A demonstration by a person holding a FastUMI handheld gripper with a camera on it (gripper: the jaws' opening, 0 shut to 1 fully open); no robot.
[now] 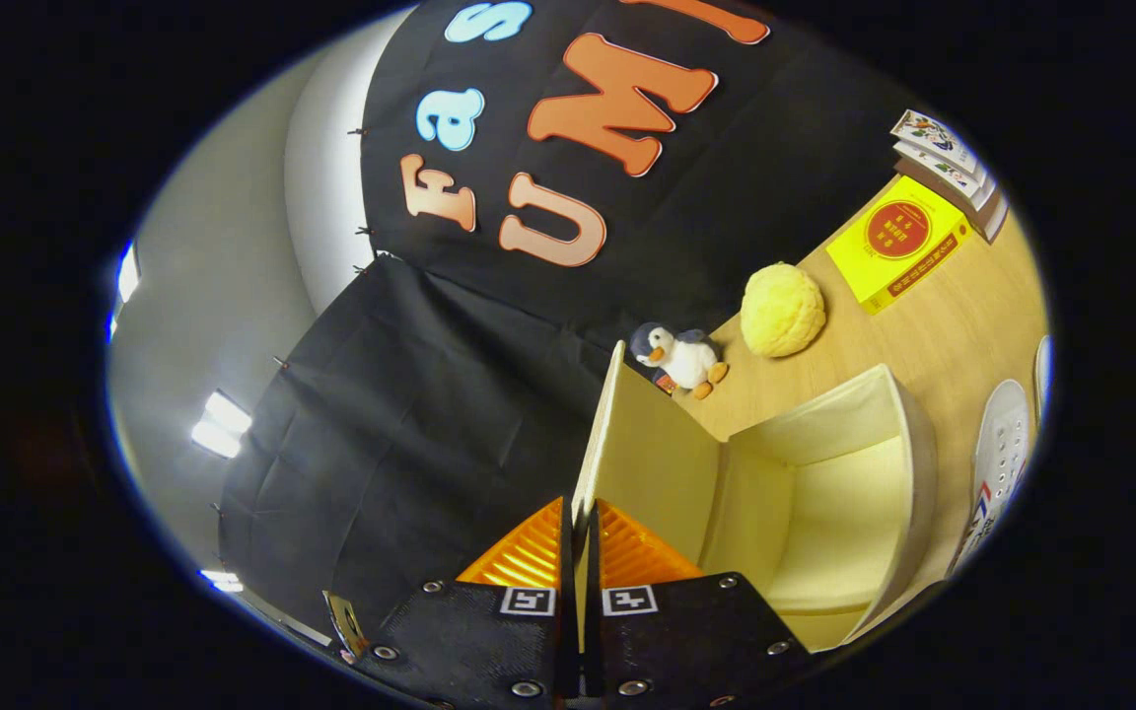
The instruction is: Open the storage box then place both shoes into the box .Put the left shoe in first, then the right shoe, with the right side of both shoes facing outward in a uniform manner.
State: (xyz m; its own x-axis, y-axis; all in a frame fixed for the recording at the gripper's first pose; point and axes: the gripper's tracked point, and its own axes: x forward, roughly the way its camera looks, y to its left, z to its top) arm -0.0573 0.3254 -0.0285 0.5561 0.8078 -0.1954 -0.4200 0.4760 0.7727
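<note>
A cream fabric storage box (908,463) stands on the wooden table with its inside bare and open toward me. Its lid (642,444) is swung up and stands on edge, running from between my fingers toward the far side. My gripper (580,528) is shut on the lid's near edge, one finger on each face. Beyond the box, to its right, lies a white shoe (1000,454) with lace holes showing, and a sliver of a second shoe (1042,367) lies past it.
Behind the box on the wooden table (933,325) stand a small plush penguin (678,357) and a round yellow bun-shaped toy (782,309). Farther back are a yellow box (898,251) and a stack of books (948,163). Black cloth walls close the far side.
</note>
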